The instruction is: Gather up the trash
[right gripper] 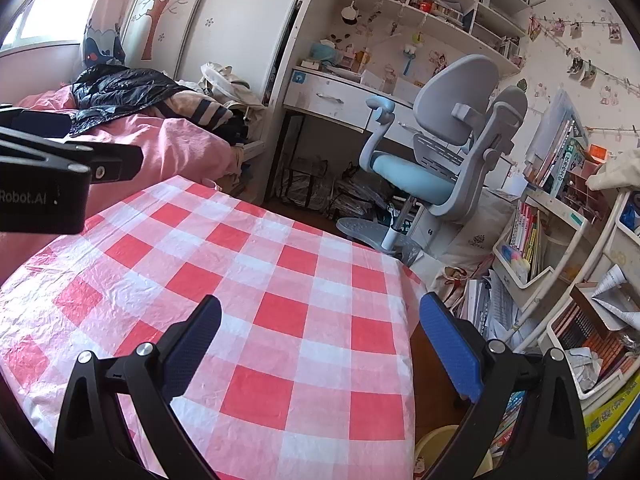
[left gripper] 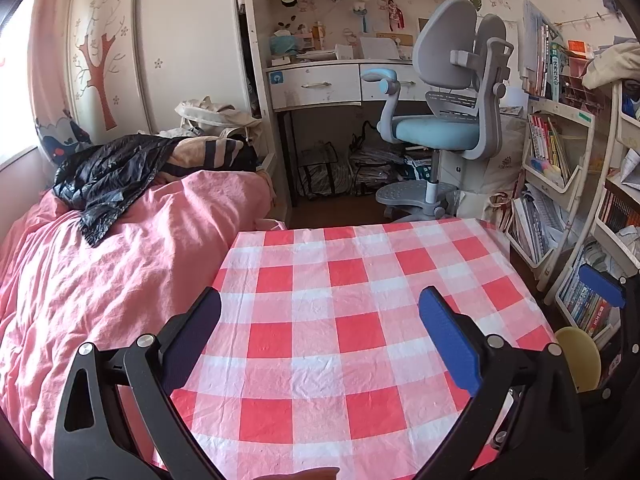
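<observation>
Two hand-held grippers hang over the worktop [left gripper: 360,280], which wears a red and white checked cloth. The left hand-held gripper [left gripper: 320,336] has its blue fingers wide apart with nothing between them. The right hand-held gripper [right gripper: 320,344] is spread wide too, and holds nothing. No trash shows on the cloth. A black plastic bag [left gripper: 104,176] lies crumpled on the pink bed [left gripper: 100,280], far off to the left of both grippers. A yellow bin [right gripper: 436,452] sits on the floor just under the right gripper, beside the worktop.
</observation>
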The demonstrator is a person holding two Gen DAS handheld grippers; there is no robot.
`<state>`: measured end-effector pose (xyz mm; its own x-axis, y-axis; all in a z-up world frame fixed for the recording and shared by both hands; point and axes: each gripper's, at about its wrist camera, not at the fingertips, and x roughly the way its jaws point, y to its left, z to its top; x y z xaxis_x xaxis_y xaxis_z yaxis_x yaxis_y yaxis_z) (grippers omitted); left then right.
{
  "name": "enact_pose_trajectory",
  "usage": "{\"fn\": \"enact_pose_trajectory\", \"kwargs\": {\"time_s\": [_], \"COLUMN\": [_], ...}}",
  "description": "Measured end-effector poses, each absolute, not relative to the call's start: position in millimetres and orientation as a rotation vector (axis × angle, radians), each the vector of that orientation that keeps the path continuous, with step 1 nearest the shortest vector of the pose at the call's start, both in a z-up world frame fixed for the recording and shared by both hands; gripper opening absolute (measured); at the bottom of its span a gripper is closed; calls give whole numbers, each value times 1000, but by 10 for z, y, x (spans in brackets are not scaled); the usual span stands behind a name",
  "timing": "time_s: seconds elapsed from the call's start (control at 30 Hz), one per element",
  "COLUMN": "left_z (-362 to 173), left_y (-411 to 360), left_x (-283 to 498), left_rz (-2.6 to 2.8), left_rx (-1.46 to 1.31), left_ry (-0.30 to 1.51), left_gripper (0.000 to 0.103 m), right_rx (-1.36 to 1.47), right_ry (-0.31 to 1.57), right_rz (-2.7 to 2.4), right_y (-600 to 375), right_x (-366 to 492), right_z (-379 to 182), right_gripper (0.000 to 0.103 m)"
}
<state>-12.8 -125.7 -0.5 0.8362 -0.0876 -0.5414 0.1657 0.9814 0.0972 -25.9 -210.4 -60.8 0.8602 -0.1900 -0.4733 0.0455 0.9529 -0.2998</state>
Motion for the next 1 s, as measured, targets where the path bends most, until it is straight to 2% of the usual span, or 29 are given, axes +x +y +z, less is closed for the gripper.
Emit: {"fn": "enact_pose_trajectory", "kwargs": {"time_s": [1.0], "left_z": [-104], "left_y": [-1084], "left_x": [-146], "left_rz": [-198], "left_rx": [-3], "left_ry": [616], "left_gripper": [96], "right_rx": [-281], "right_ry": [535], "right_rz": [-123], "right_y": [-2121], "right_x": [-308], "right_z": [-606], "right_gripper": [95]}}
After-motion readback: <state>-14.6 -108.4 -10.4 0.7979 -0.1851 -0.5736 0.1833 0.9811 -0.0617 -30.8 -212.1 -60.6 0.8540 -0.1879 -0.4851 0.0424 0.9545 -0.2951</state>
